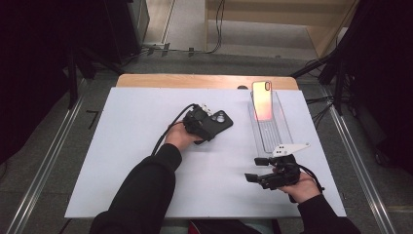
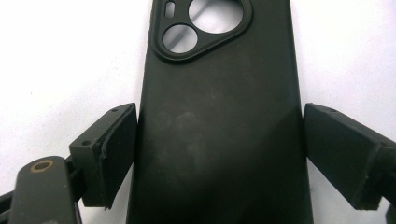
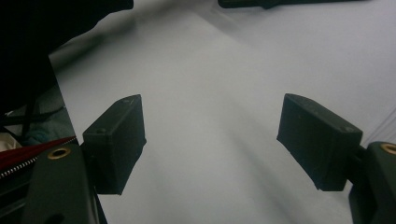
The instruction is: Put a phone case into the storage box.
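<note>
A recording lab: black curtains (image 1: 29, 73), floor cables (image 1: 214, 29), white-topped table (image 1: 136, 161).

Count of items on my white table sheet (image 1: 126, 146): one matte black soft phone case (image 2: 219, 135) with a triangular camera cut-out holding two round lens openings; one phone with a glossy pink-orange back (image 1: 262, 100); one long clear plastic tray (image 1: 272, 134) beneath that phone. I carry two black two-jaw grippers: my left gripper (image 2: 219, 154), my right gripper (image 3: 212, 140).
</note>
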`<state>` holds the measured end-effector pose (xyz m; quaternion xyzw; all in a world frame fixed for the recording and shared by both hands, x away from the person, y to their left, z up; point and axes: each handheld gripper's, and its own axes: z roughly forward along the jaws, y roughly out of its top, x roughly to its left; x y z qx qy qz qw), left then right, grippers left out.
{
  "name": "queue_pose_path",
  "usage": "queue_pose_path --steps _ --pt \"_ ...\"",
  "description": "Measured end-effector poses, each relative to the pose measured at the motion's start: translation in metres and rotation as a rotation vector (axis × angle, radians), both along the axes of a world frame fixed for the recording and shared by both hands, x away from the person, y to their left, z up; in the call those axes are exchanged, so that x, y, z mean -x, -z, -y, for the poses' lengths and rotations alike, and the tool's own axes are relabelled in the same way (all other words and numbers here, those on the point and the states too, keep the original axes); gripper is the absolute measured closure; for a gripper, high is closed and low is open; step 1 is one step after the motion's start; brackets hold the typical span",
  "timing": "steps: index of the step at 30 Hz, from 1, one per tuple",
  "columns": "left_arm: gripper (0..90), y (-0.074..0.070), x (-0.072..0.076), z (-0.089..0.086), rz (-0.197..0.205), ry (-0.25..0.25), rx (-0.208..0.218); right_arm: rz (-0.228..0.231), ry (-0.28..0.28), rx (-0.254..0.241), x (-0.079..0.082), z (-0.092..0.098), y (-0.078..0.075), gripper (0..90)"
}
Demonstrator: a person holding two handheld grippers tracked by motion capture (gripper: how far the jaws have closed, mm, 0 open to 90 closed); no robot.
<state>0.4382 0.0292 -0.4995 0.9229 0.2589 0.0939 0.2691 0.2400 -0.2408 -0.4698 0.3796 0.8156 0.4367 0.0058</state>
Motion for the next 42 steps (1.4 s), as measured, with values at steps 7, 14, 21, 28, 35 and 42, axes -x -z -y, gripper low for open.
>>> queue_pose_path --steps 7,14,21,28,35,42 --pt "15.2 -0.001 0.001 0.001 -0.003 -0.006 -0.004 0.0 -0.002 0.003 0.0 -0.001 0.0 21.3" --pt "15.8 -0.003 0.004 0.002 0.006 0.05 -0.012 0.003 -0.002 0.003 0.0 -0.001 0.0 21.3" --pt "15.9 -0.023 0.006 0.0 -0.005 0.056 0.042 0.003 -0.002 0.0 0.0 -0.001 -0.001 21.3" --pt "15.8 -0.047 0.015 -0.013 -0.017 0.052 0.113 0.02 0.0 0.001 0.001 -0.001 -0.002 21.2" --pt "15.8 -0.064 0.026 -0.034 -0.026 0.034 0.13 0.033 0.0 0.003 0.002 -0.002 -0.002 21.2" --pt "15.8 -0.075 0.044 -0.049 -0.031 0.036 0.132 0.061 -0.004 0.007 0.002 -0.007 -0.002 21.1"
